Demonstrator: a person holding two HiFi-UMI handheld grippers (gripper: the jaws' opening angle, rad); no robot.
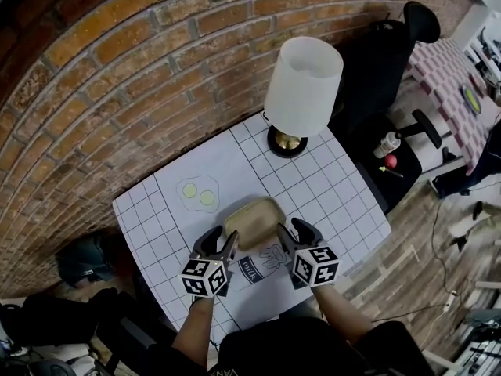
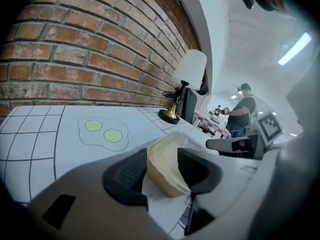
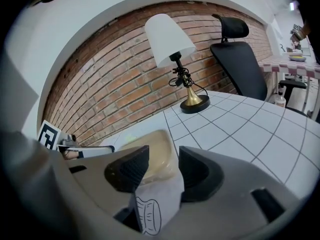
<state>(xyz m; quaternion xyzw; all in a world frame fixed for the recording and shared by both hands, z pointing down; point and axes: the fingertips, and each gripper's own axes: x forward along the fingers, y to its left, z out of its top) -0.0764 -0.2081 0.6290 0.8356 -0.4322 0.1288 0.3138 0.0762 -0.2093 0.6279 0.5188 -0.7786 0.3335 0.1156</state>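
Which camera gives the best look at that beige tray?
The head view: it looks down on nearly the whole beige tray, between the left gripper and the right gripper. The left gripper view and right gripper view each show just one end, with that gripper's jaws closed on its rim.

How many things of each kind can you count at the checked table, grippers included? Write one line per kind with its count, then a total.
grippers: 2 (left gripper, right gripper)
beige tray: 1, held at its ends by both grippers
lamp: 1
Total: 4
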